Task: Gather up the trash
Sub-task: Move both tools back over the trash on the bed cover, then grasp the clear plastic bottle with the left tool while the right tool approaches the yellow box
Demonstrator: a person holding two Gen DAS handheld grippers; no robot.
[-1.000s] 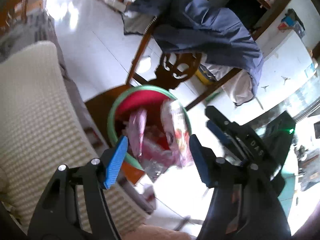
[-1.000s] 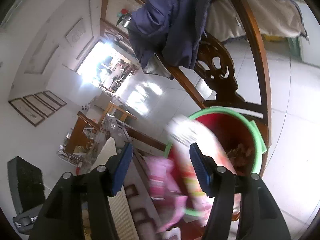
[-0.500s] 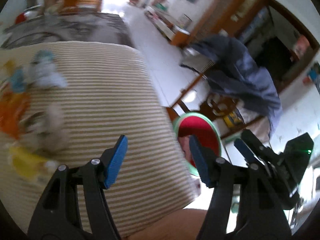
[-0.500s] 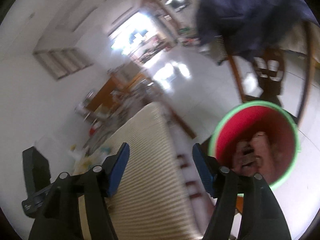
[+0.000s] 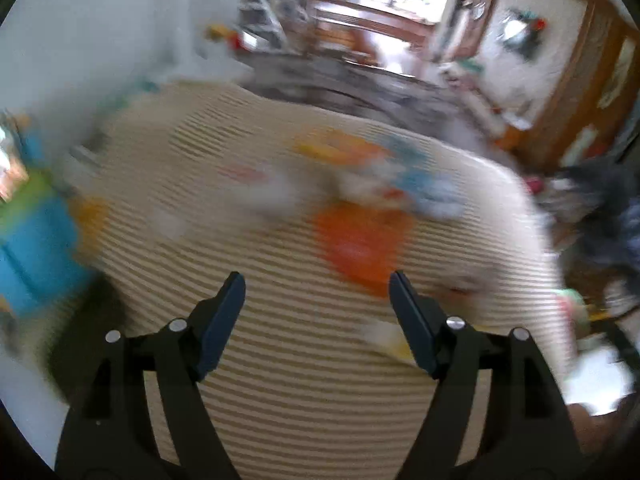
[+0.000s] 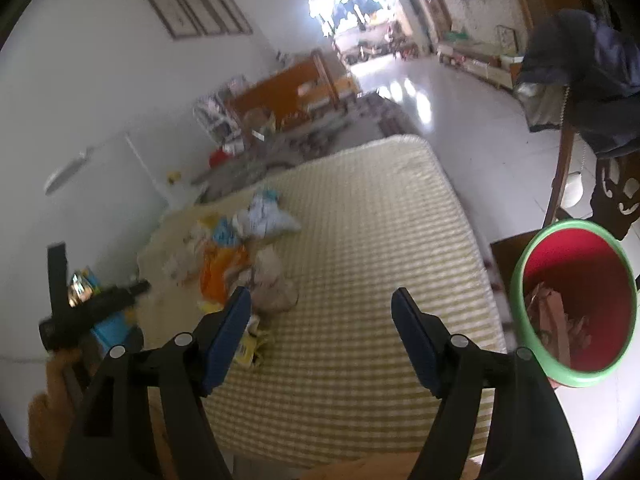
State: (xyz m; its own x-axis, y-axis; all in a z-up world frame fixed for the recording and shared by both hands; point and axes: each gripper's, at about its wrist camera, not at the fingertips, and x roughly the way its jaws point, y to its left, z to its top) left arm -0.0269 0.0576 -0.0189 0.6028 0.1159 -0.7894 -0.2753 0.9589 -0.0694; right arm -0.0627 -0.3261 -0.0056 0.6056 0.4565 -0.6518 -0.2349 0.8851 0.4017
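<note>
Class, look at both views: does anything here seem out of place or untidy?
Yes. A heap of crumpled wrappers and bags lies on the striped cushion rather than in the red bin beside it. Both tools, left and right, carry nothing.

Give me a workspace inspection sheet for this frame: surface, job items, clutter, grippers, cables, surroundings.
Surface: striped cushion, mostly bare.
Job's things: wrapper pile on the cushion's far left; red bin with green rim beside the cushion's right edge, trash inside.
Clutter: yellow packet near the pile.
Grippers: left gripper and right gripper both opening, nothing between the jaws.
Cables: nothing seen.
Surroundings: wooden chair draped with a dark jacket, tiled floor.
</note>
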